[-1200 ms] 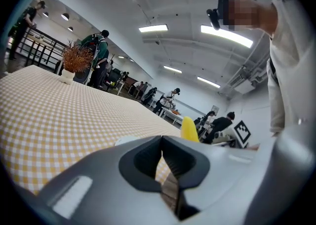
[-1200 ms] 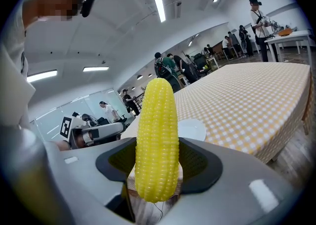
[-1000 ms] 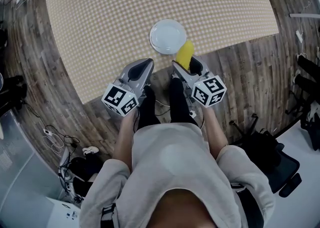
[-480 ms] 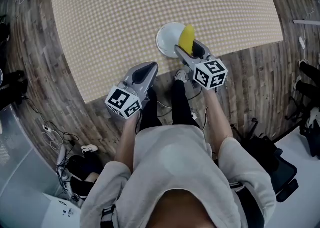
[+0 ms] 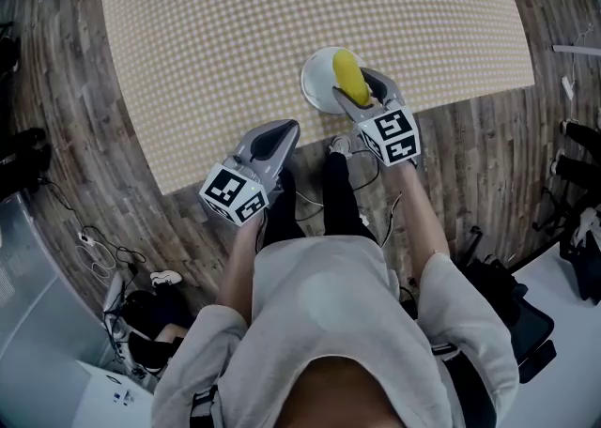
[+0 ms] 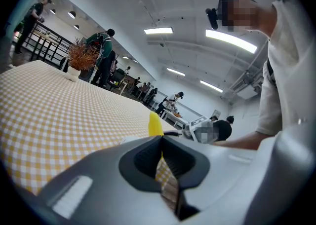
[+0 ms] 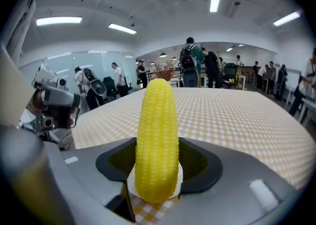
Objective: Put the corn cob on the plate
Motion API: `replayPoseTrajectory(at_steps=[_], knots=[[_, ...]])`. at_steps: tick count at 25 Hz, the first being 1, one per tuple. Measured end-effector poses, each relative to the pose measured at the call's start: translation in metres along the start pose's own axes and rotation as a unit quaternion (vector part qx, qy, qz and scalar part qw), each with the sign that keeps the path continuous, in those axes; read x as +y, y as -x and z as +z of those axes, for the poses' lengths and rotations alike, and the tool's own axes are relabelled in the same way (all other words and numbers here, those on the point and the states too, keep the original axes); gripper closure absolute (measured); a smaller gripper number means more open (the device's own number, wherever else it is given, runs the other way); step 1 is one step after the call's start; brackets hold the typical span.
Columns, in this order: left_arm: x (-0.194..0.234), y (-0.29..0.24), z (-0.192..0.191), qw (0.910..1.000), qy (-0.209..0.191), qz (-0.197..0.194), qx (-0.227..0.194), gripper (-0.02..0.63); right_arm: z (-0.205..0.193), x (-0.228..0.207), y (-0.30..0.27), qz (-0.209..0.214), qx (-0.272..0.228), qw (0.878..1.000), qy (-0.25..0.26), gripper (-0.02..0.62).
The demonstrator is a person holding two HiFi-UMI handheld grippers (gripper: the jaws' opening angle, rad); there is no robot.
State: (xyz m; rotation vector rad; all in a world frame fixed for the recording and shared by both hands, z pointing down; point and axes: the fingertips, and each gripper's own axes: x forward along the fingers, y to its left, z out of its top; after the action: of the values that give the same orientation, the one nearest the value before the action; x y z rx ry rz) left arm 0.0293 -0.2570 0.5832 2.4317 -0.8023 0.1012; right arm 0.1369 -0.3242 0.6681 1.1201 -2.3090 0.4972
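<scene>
Right tongs (image 5: 362,98) are clamped on the corn (image 5: 348,75); in the right gripper view the dark ribbed pads press both sides of the cob (image 7: 158,140), which stands up and away from the tongs (image 7: 158,172). The corn is bright yellow, a tapered cylinder with a rounded tip and neat rows of small bumpy kernels, with a matte plastic look. It sits over the near-right part of the plate (image 5: 317,77), and its lower end covers the white rim (image 7: 131,182); cannot tell if it touches. The plate is round, plain white, smooth and shallow, and lies at the near edge of the checked cloth (image 5: 282,13). The cloth is flat, with a fine tan-and-white grid, spread on a wood-plank floor (image 5: 470,135). Left tongs (image 5: 285,128) are held to the near left of the plate, apart from it, over the cloth's near edge. Their jaws (image 6: 165,169) are drawn together to a thin slit with nothing gripped; only cloth shows through the slit, and the yellow corn tip (image 6: 155,126) pokes up beyond them. Both tongs have smooth grey moulded shells, and each carries a white cube with black square markers.
</scene>
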Motion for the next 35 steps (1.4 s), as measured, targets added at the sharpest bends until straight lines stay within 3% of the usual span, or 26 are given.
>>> replayPoseTrajectory(at_steps=[2,4,7,10,13,20,35], knots=[[0.001,0.003,0.000,1.0000,0.002,0.002,-0.002,0.598,0.000,0.004,-0.003,-0.002,0.019,0.997,0.076,0.339],[0.001,0.004,0.001,1.0000,0.004,0.003,-0.005,0.598,-0.004,0.010,-0.006,0.001,0.045,0.984,0.170,0.339],[0.002,0.007,0.003,0.9999,0.005,0.007,-0.010,0.598,-0.013,0.016,-0.011,0.005,0.096,0.944,0.316,0.339],[0.005,0.012,0.003,0.9998,0.007,0.011,-0.014,0.598,-0.022,0.020,-0.015,0.009,0.132,0.901,0.413,0.341],[0.008,0.017,0.001,0.9997,0.013,0.015,-0.017,0.598,-0.026,0.021,-0.019,0.016,0.148,0.883,0.446,0.342],[0.011,0.021,0.003,0.9992,0.024,0.018,-0.028,0.598,-0.032,0.023,-0.025,0.046,0.157,0.899,0.406,0.344],[0.010,0.013,0.009,0.9991,0.022,0.021,-0.031,0.598,-0.037,0.015,-0.029,0.087,0.156,0.917,0.357,0.342]])
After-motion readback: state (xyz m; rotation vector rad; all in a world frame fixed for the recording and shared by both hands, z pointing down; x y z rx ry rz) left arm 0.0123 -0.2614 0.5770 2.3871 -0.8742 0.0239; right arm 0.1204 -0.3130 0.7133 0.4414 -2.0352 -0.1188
